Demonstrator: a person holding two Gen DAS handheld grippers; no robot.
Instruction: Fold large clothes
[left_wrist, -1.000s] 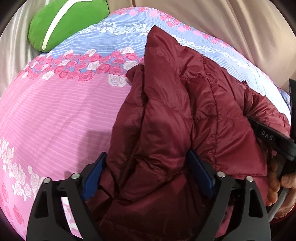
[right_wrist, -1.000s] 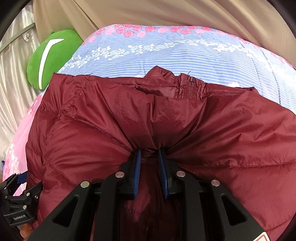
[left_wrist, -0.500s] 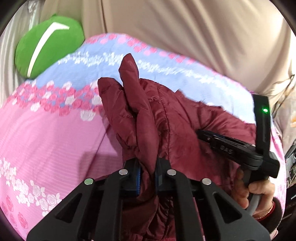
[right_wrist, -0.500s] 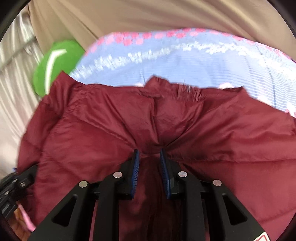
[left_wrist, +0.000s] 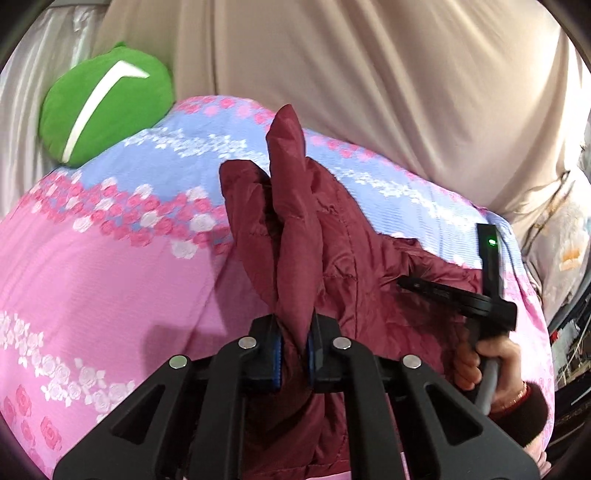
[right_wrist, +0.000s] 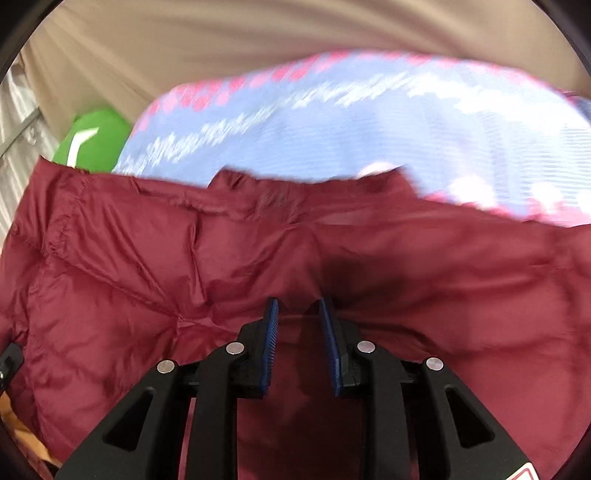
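1. At the far left, a green cushion (left_wrist: 105, 110) sits at the head of the bed (left_wrist: 92, 258), against the beige curtain (left_wrist: 369, 74); it plays no part in the fold.
2. The left gripper (left_wrist: 291, 354) has its fingers closed on a bunched ridge of the maroon puffer jacket (left_wrist: 332, 240), which stands up between the blue pads.
3. The jacket lies on the floral bedsheet, toward the right half of the bed in the left wrist view, with its gripped edge raised off the sheet.
4. To the right, a hand (left_wrist: 487, 362) holds the right gripper (right_wrist: 299, 332); its fingers pinch a fold of the jacket's near edge, the fabric drawn into creases at the pads.
5. Judged from this, the step in hand is lifting the jacket by two points to start a fold; no neat fold shows yet.
6. The next move likely calls for carrying both gripped points together across the jacket, keeping the span taut, since the slick padded fabric could slip or bunch.
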